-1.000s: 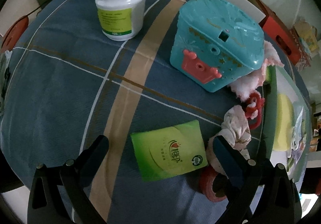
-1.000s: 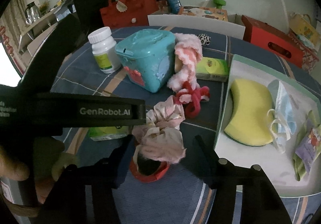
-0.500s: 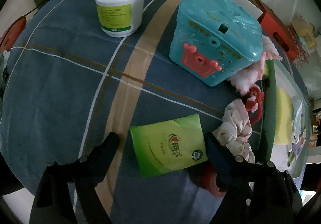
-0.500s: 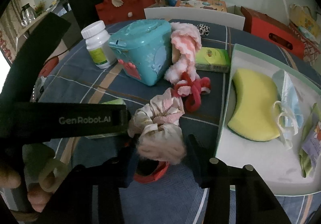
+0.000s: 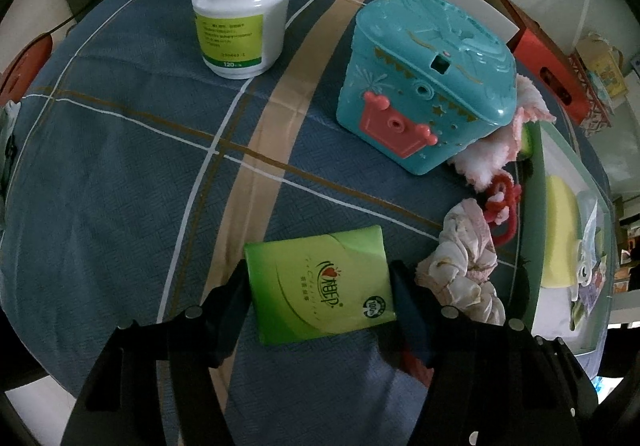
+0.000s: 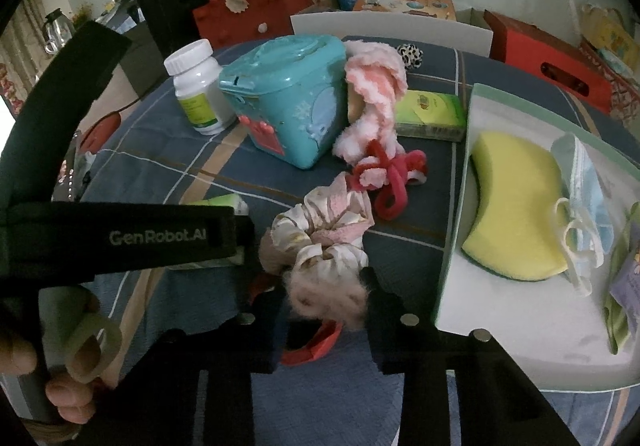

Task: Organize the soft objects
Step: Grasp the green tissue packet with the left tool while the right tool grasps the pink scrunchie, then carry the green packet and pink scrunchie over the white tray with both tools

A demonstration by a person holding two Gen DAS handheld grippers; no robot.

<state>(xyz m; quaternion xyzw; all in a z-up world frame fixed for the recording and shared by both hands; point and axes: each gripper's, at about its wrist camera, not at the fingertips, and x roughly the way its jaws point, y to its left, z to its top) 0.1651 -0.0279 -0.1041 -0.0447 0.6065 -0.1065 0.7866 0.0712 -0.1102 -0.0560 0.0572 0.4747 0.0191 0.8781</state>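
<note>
Left wrist: left gripper (image 5: 318, 296) low over desk (image 5: 120, 174), fingers (image 5: 228, 298) clamped on green tissue pack (image 5: 320, 290), lying flat, long axis across the fingers.
Right wrist: right gripper (image 6: 326, 320) angled down, fingers (image 6: 384, 310) pinching fuzzy pink scrunchie (image 6: 328, 296), beside white tray (image 6: 500, 326).

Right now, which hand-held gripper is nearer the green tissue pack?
Left. The left hand-held gripper has its fingers on both sides of the green tissue pack. The right hand-held gripper sits beside it, at the fuzzy pink hair tie.
</note>
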